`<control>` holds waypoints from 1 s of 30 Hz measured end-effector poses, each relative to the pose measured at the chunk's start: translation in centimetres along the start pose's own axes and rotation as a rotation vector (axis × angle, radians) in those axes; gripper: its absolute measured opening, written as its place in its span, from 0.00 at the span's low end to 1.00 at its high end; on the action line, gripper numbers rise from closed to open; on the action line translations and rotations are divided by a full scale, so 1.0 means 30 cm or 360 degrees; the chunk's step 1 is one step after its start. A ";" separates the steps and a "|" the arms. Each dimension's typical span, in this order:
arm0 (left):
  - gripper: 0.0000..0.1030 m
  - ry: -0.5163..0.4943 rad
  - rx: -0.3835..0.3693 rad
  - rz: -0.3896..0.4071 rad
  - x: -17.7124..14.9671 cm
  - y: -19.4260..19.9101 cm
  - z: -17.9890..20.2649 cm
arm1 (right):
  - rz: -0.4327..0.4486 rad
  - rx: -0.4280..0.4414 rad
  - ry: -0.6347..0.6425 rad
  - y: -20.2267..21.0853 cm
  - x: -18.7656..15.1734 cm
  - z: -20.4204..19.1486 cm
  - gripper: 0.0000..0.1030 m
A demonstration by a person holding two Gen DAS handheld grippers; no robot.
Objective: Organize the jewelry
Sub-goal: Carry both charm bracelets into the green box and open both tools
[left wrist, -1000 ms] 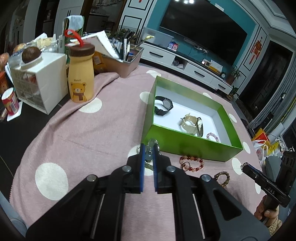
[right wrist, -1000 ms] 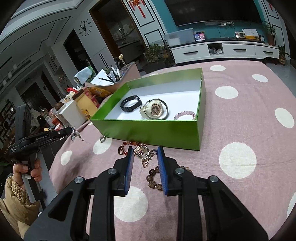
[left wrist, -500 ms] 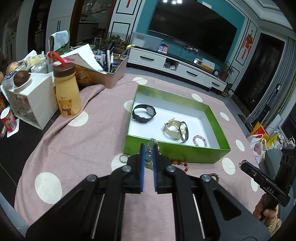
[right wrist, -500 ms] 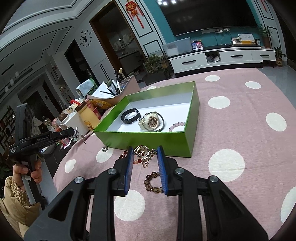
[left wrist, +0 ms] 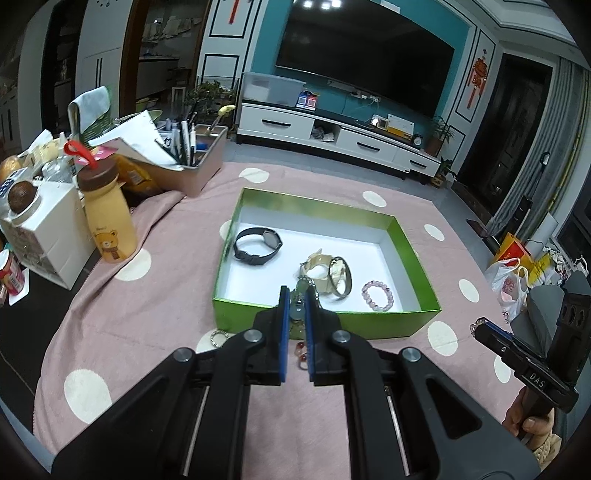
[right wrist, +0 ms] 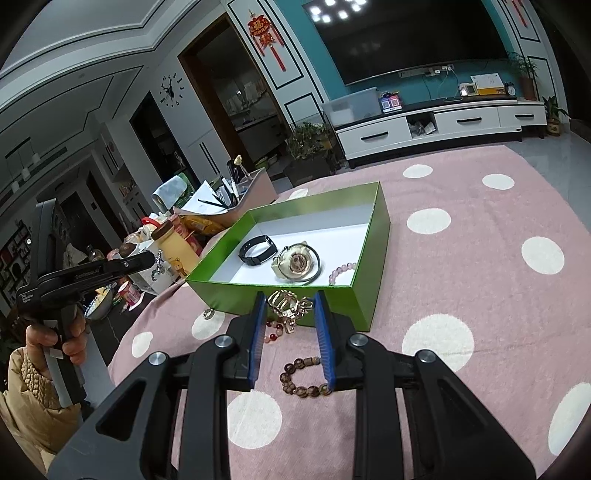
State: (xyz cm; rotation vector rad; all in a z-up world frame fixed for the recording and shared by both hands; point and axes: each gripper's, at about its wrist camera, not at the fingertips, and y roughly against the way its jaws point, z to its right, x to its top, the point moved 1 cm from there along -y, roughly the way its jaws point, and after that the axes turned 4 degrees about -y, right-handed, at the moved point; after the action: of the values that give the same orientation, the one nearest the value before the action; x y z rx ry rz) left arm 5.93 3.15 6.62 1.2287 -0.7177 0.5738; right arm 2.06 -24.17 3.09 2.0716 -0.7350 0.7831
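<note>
Left hand-held gripper [left wrist: 296,300]: closed tight on a pale green bead pendant [left wrist: 297,309], above the near wall of the green box [left wrist: 373,323]. Right hand-held gripper [right wrist: 289,305]: part-open, clamping a gold chain bracelet [right wrist: 286,301] before the box.

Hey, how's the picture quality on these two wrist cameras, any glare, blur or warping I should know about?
Left wrist view: strong fisheye warp, dark corners, ceiling lights glaring at the top; the green box and the black watch are sharp. Right wrist view: same bending at the edges, ceiling lights glaring on the television; the gold bracelet between the right gripper's fingers is sharp, the dim doorway at left murky.
</note>
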 end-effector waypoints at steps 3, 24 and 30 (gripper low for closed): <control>0.07 -0.0018 -0.0012 -0.0002 0.012 -0.017 0.019 | 0.0005 0.0001 0.0002 -0.002 0.007 0.002 0.26; 0.07 -0.0098 -0.0026 -0.0032 0.167 -0.233 0.093 | -0.0027 -0.0029 0.0073 -0.141 0.144 -0.013 0.26; 0.07 -0.0046 0.0049 -0.0132 0.169 -0.352 0.047 | -0.0072 -0.0072 0.0081 -0.236 0.204 -0.014 0.26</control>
State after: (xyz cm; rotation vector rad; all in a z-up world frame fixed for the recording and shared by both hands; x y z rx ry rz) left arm 16.77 -0.76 4.03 1.2916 -0.6807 0.5010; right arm 10.93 -21.54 4.49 2.0139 -0.6697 0.7842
